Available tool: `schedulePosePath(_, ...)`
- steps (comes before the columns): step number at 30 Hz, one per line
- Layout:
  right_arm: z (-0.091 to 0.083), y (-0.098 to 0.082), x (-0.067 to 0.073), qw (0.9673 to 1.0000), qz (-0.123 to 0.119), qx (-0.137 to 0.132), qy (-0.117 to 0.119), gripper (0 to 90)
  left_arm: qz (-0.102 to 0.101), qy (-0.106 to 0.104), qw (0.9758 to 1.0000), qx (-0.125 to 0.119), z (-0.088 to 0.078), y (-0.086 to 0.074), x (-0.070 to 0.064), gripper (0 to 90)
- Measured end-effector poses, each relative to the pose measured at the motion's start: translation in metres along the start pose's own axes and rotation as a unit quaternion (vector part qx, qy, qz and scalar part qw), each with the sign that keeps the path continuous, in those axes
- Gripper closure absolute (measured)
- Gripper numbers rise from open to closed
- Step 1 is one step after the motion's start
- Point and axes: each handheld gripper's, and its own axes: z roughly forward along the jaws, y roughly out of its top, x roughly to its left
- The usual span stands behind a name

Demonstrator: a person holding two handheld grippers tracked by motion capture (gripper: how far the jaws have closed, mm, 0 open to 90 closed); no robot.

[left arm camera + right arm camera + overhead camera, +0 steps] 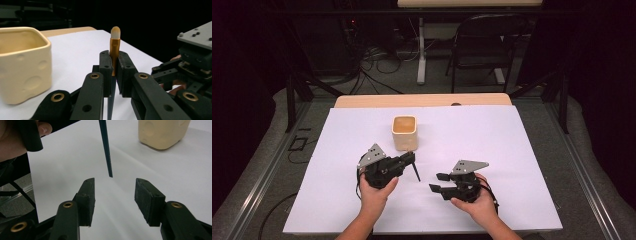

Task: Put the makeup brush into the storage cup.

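My left gripper [412, 159] is shut on a dark green pencil [416, 171], which has a gold ferrule and a white eraser [114, 47]. The pencil stands steeply, eraser end up, with its point just above or on the white sheet [492, 145]; I cannot tell which. In the left gripper view the jaws [114, 62] clamp the pencil just below the ferrule. My right gripper [435, 182] is open to the right of the pencil. Its jaws [113, 195] have nothing between them, and the pencil's point [110, 173] hangs a little beyond them. A cream square cup [404, 132] stands behind the left gripper.
The cup [22, 65] sits close on the left in the left gripper view and at the upper right [162, 132] in the right gripper view. The white sheet covers a wooden table [422, 100]. A black chair [484, 45] and cables lie beyond the table.
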Motion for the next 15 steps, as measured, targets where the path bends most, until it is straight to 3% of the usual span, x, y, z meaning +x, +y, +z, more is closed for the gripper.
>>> schedulePosePath(9, -0.0016, -0.0004, -0.0026, 1.0, -0.002, 0.001, -0.003, 48.2, 0.021, 0.026, 0.9995, 0.003, -0.0019, 0.0016, 0.0007, 83.4)
schedulePosePath(15, -0.0028, -0.0014, -0.0052, 1.0, 0.0, -0.001, -0.007, 47.3, 0.02, 0.025, 0.9995, 0.004, -0.0022, 0.0023, 0.0028, 83.4)
